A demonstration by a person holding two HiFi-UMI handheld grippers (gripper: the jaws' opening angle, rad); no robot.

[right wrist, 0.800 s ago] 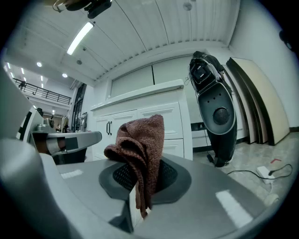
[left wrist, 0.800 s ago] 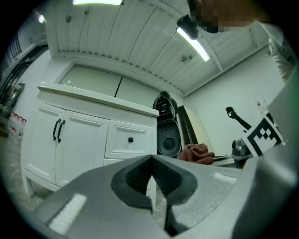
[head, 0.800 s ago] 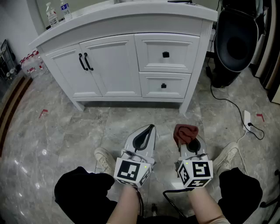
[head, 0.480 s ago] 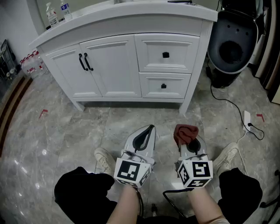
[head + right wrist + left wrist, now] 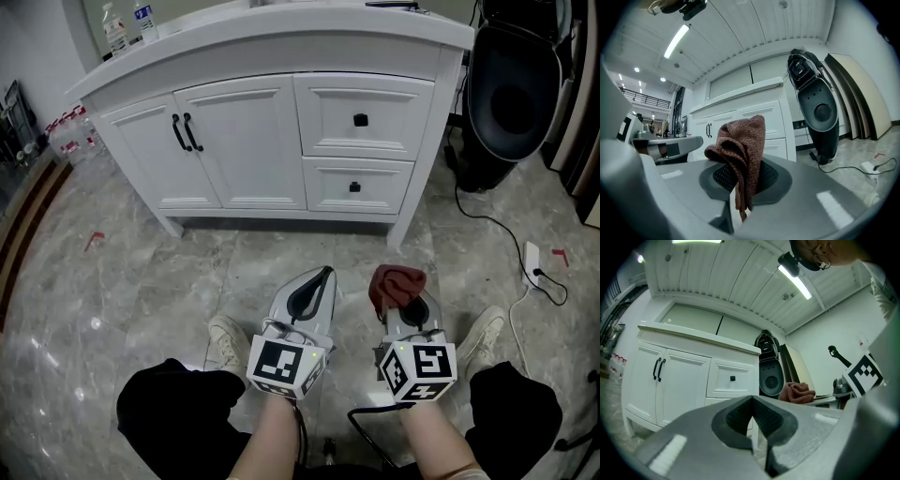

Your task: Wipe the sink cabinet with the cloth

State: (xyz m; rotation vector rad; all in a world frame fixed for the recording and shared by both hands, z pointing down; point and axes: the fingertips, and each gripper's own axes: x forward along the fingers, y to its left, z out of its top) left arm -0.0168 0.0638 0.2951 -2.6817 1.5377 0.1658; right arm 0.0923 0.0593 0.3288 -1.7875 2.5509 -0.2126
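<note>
The white sink cabinet (image 5: 281, 141) stands ahead, with two doors on the left and two drawers on the right; it also shows in the left gripper view (image 5: 693, 376) and right gripper view (image 5: 750, 117). My right gripper (image 5: 405, 298) is shut on a reddish-brown cloth (image 5: 394, 286), which bunches up out of the jaws (image 5: 740, 154). My left gripper (image 5: 317, 279) is shut with nothing in it, its jaws meeting (image 5: 752, 420). Both grippers hang low over the floor, well short of the cabinet front. The cloth (image 5: 797, 392) also appears in the left gripper view.
A black appliance (image 5: 511, 94) stands right of the cabinet, with a cable and white plug block (image 5: 534, 262) on the marble floor. Two water bottles (image 5: 127, 23) sit on the countertop's left end. The person's shoes (image 5: 227, 337) and dark trousers are below the grippers.
The head view shifted slightly; the cabinet sits a little further right in frame. Neither gripper has moved relative to the other, and the cloth stays clamped.
</note>
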